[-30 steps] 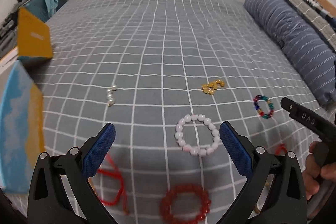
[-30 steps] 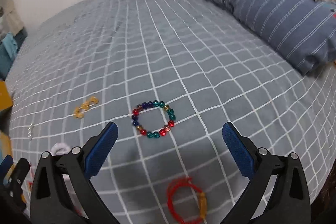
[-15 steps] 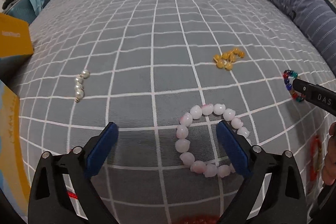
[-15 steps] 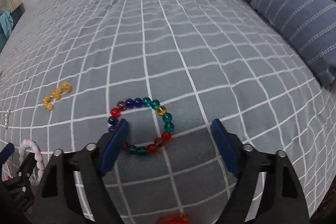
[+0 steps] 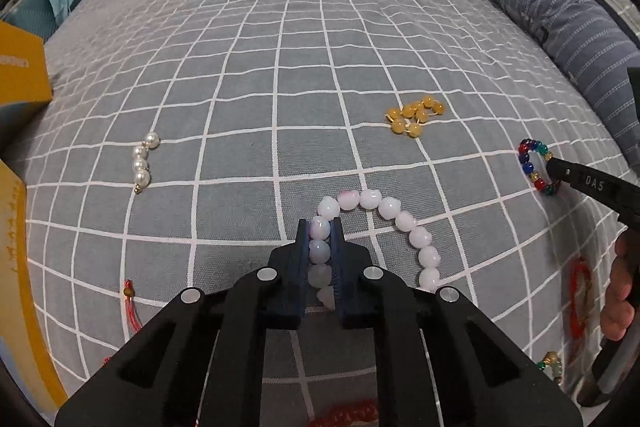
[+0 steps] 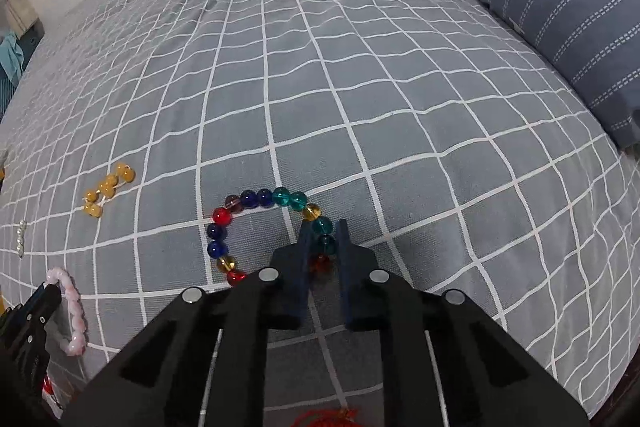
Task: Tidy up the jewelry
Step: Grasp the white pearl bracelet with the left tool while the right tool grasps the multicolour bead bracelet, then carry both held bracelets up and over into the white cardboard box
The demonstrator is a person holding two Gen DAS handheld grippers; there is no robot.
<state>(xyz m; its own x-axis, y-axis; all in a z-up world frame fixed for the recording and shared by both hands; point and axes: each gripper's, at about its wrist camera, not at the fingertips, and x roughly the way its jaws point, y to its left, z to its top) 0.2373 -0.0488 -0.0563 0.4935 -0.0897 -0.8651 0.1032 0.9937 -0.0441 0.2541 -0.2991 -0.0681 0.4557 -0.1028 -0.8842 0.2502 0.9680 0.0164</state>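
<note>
On the bed (image 5: 280, 27), near its front edge, both claws grip bracelets at once. Left claw (image 5: 320, 247) is pinched onto the pink bracelet (image 5: 404, 219), a few beads caught between its pads; the rest of the loop lies on the cover. Right claw (image 6: 323, 247) is narrowed around the teal side of the multicolour bracelet (image 6: 240, 203), also lying flat. Neither piece looks lifted yet.

Loose on the cover: pearl strand (image 5: 142, 163) toward the left edge, amber beads (image 5: 414, 115) mid-bed, red cords (image 5: 578, 303) and a red bracelet (image 5: 348, 417) at the front edge. Yellow box (image 5: 24, 75) sits at the left edge, probably the destination. Judgement: early stage, nothing sorted so far.
</note>
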